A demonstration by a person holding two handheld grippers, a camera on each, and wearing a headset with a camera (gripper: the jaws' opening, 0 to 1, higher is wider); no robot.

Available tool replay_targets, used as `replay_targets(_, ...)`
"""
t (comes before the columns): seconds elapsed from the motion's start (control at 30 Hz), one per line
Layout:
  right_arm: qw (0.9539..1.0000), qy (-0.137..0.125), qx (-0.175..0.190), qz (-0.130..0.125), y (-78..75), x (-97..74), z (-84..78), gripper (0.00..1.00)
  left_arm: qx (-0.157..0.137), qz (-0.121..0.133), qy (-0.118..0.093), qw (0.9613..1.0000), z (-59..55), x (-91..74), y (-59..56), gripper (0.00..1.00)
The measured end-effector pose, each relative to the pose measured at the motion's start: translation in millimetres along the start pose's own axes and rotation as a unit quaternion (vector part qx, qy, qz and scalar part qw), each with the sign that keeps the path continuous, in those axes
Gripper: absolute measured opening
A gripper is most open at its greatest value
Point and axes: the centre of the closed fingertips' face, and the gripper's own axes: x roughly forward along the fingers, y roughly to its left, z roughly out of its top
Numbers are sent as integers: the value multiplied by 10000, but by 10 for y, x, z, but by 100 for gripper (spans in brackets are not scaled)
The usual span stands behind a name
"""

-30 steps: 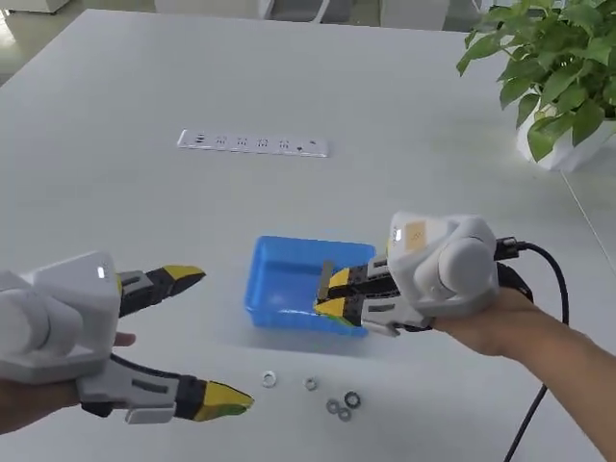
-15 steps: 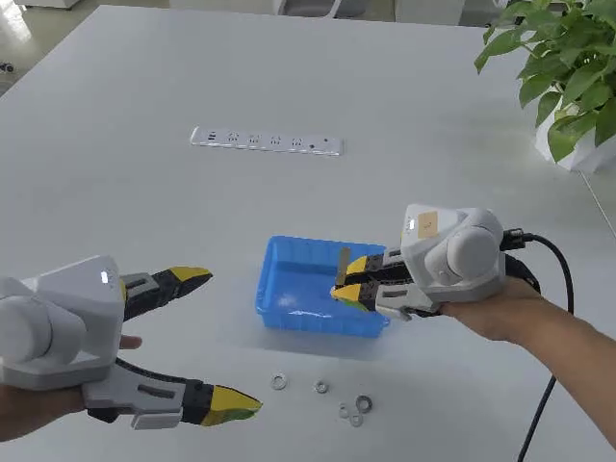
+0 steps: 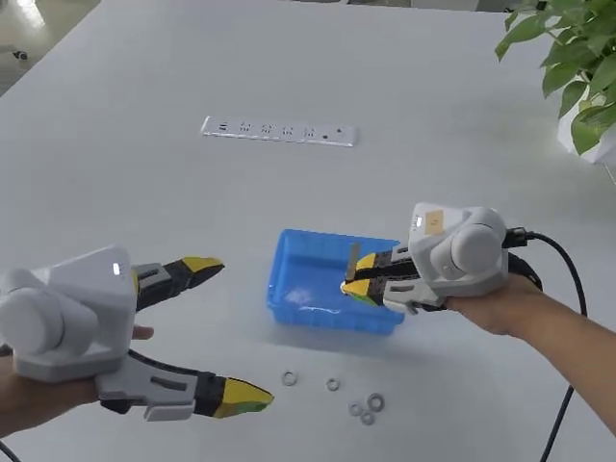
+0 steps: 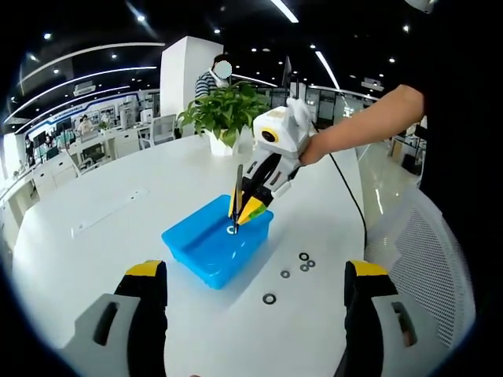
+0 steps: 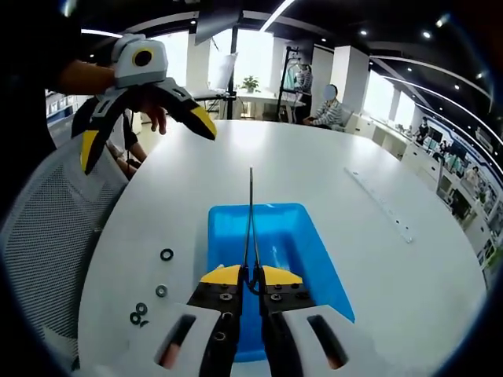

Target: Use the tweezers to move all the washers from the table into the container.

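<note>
On the white counter (image 3: 144,173), near its front edge, sits a shallow blue container (image 3: 332,318). The right gripper (image 3: 358,279) reaches over it from the right, its yellow-tipped fingers pinched narrow on the handle of a pair of tweezers (image 3: 352,262), so that the slim metal blades stick out past the fingertips and over the container's inside. In the left gripper view a small ring (image 4: 232,229) shows right at the tweezers' tip, just above or on the container floor; whether the blades are gripping it cannot be told.

Five washers (image 3: 289,378) lie loose on the counter in front of the container, between it and the person: two single ones to the left, and a close cluster of three to the right.

The left gripper (image 3: 241,330) is held off to the left of the container, apart from it, with its fingers spread wide and nothing between them.

Farther back, a white power strip (image 3: 279,131) lies flat on the counter, and a leafy potted plant (image 3: 577,67) stands at the far right corner.
</note>
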Motion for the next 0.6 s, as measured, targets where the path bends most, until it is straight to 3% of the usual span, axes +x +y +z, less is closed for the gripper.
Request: replay_targets(0.6,9998,38,156,95,-13,218,-192,8,93,-66,123,9999,2,126,116,94)
